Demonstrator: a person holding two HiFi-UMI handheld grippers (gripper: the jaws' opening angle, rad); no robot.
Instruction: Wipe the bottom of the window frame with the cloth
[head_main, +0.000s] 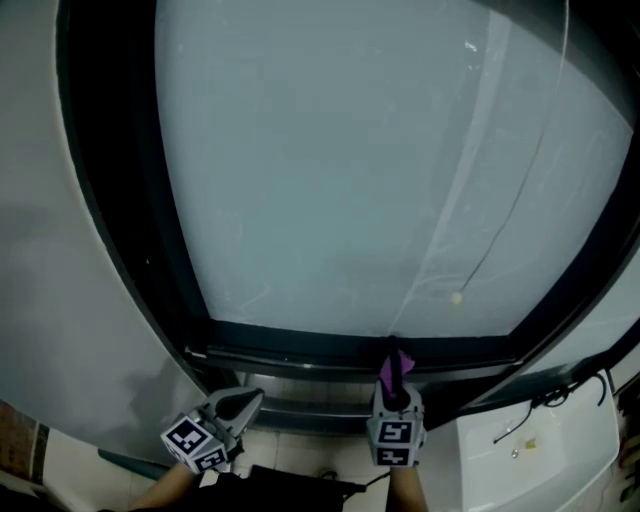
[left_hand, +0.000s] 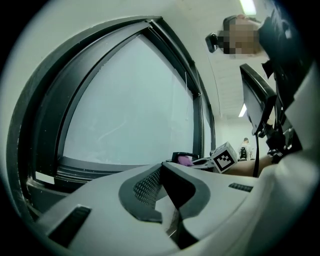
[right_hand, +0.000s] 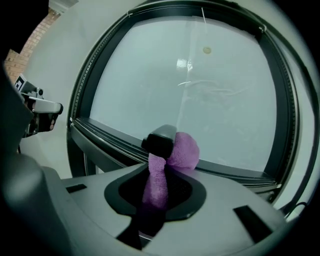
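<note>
The right gripper (right_hand: 161, 142) is clenched on the purple cloth (right_hand: 182, 150), which bunches out past the jaw tips at the lower centre of the head view, right at the bottom rail of the window frame (head_main: 300, 352). I cannot tell whether cloth and rail touch. To wipe well, I judge that the bulging wad, not the hard jaw tip, should press flat on the rail. It should then travel along the rail in one steady pass with the grip kept firm, so the cloth does not slip out. The left gripper (head_main: 243, 402) sits at the lower left, jaws closed together on nothing, well apart from the cloth. No container shows in any view. At the lower right, only a white surface (head_main: 560, 455) carries a cable and small bits.
</note>
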